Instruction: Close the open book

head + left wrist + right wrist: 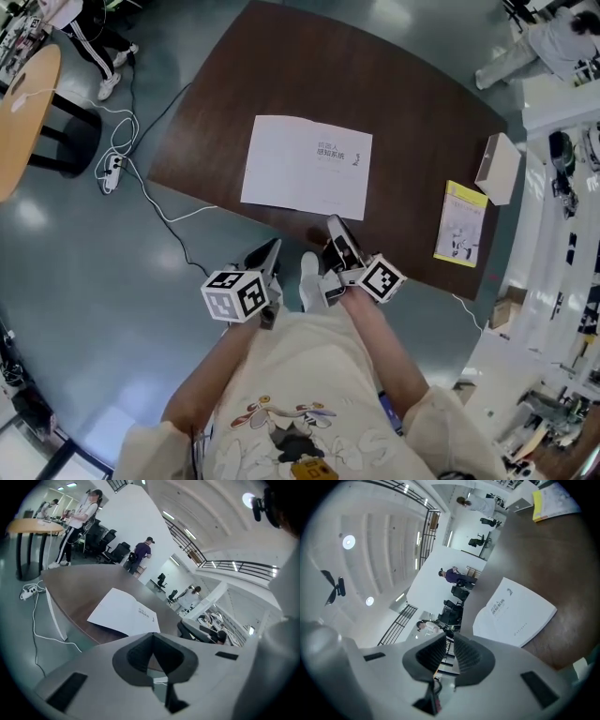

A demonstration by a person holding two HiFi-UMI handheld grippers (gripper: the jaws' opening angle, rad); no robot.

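Observation:
The book (305, 169) lies shut and flat on the dark brown table (403, 94), white cover with printed title facing up. It also shows in the left gripper view as the book (124, 613) and in the right gripper view as the book (515, 613). My left gripper (272, 246) hangs off the table's near edge, short of the book; its jaws (151, 637) are shut with nothing in them. My right gripper (333, 225) is over the near edge just below the book's lower right corner. Its jaws (450, 639) stand a narrow gap apart, holding nothing.
A yellow booklet (461, 223) and a white box (499, 169) lie near the table's right end. On the floor to the left are a power strip with cable (112, 172) and a round wooden table (19, 112). Several people stand farther off.

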